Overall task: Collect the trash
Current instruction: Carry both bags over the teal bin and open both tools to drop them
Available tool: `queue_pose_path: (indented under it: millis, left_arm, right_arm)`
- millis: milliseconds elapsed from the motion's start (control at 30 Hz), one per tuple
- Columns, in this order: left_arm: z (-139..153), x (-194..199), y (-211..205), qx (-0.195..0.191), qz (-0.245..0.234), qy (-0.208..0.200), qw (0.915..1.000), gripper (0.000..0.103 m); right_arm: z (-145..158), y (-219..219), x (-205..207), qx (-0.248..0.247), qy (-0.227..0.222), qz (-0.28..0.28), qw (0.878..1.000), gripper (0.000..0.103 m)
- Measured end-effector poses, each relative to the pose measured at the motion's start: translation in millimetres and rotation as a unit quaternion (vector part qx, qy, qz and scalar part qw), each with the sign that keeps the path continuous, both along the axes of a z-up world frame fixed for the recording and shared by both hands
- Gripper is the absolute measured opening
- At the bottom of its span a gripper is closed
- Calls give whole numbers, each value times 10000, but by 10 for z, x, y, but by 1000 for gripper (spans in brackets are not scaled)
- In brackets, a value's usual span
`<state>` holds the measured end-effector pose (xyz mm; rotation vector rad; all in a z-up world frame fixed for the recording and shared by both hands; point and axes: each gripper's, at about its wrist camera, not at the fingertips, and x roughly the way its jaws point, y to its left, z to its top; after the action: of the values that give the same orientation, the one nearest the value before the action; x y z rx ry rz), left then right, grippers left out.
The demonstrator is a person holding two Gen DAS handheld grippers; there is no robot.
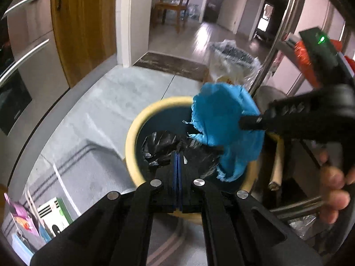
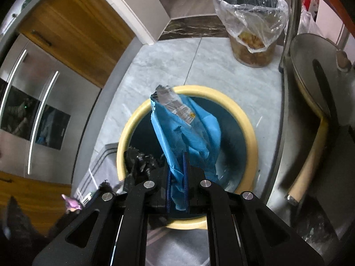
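The right hand-held gripper (image 2: 177, 177) pinches a crumpled blue wrapper (image 2: 188, 133) at frame centre, over the yellow-rimmed bin (image 2: 244, 119). The left hand-held gripper (image 1: 178, 161) is pressed together on black plastic (image 1: 159, 146).

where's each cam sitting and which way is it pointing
Left wrist: on the left gripper, looking down into the yellow-rimmed bin; its fingers are shut on a black bag; the right gripper and a hand show.
Right wrist: on the right gripper, looking down at the bin, gripping a blue wrapper.
Shared: bin, wrapper, black bag.
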<state>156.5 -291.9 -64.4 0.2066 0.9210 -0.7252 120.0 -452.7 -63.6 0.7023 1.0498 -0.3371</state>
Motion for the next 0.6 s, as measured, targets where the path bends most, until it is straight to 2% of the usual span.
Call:
queue_pose_path:
  millis: [200,300,333,433,467,600]
  left_arm:
    - [-47,39,92,4,160,38,9999,0]
    - [-54,20,116,48,229,7,9997,6]
    - [-46,-1,164,48,253,0,9997,13]
    - [-12,-34,284,30,394,-37,9992,43]
    - [4,-47,337,15,439,-49,9990,46]
    - [124,-123,529,89,560,-128,9983,47]
  right_arm:
    - [25,45,29,-148,18,68,9999,11]
    - [15,63,35,-200,64,81,9997,13]
    - [10,57,35,-213,84,71,9997,15]
    - [14,69,42,-232,90,54,9997,24]
    - [23,76,44,-251,78,61,9996,27]
    - [99,157,81,-368,4,111,9993,40]
